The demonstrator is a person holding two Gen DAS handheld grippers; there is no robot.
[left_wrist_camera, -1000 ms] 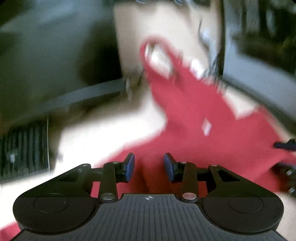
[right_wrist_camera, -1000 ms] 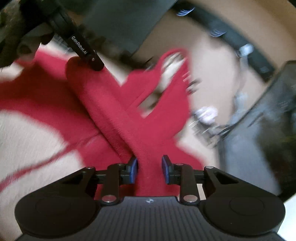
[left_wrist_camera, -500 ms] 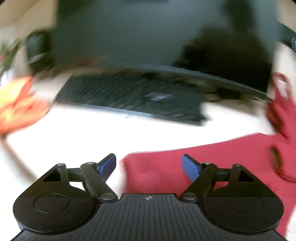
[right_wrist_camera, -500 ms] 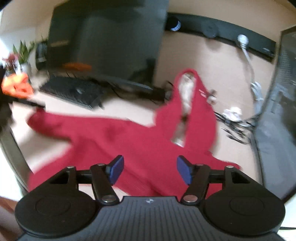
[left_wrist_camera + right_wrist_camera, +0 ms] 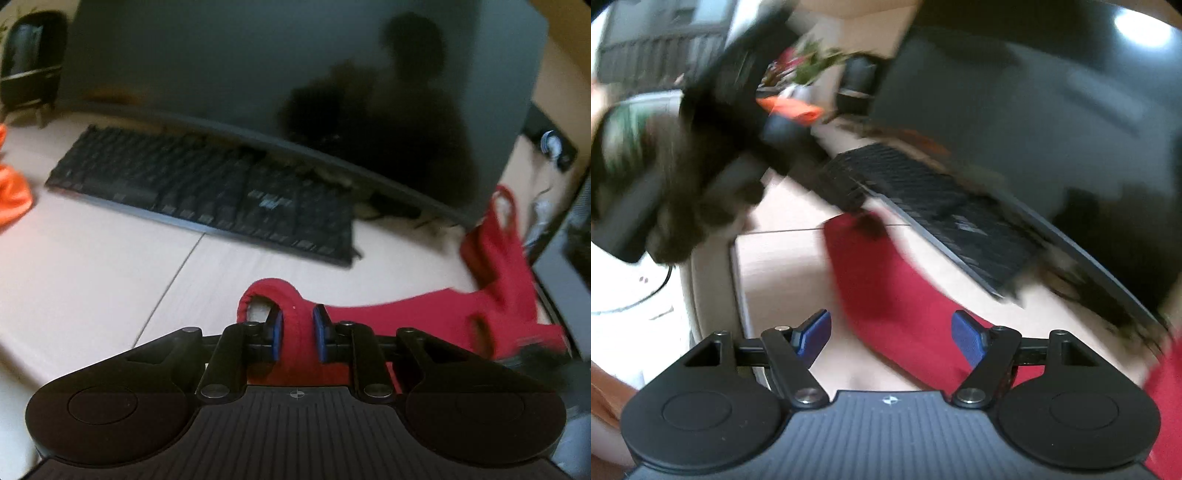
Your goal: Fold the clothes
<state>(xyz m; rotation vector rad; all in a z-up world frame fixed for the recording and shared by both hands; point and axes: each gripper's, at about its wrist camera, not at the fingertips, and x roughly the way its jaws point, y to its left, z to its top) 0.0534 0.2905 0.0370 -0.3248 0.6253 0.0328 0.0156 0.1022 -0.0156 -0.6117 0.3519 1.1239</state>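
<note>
The left tool [image 5: 297, 334] is closed on the cuff end of a red garment [image 5: 406, 314]; the fabric is bunched between the two blue pads [image 5: 320, 334], and a loop of the cuff curls over the left pad. From the grip, the sleeve runs along the bench [image 5: 110, 266] toward the bench's right edge, where the rest of the garment lies with its hood opening raised near the foot of a dark monitor [image 5: 295, 74].

The right tool [image 5: 891, 338] stands wide, with nothing between its blue pads [image 5: 966, 341]. It is positioned over the red garment [image 5: 879, 280], whose sleeve lies flat on the bench [image 5: 783, 258] and extends away from the tool toward a black keyboard [image 5: 934, 206]. The sleeve end lies just beside the keyboard's near edge; blur prevents confirming contact.

In the right wrist view, the left tool [image 5: 864, 221] appears as a blurred dark shape at the sleeve end, with the person's gloved hand [image 5: 676, 206] behind it. An orange cloth [image 5: 11, 192] lies near the bench's left edge.
</note>
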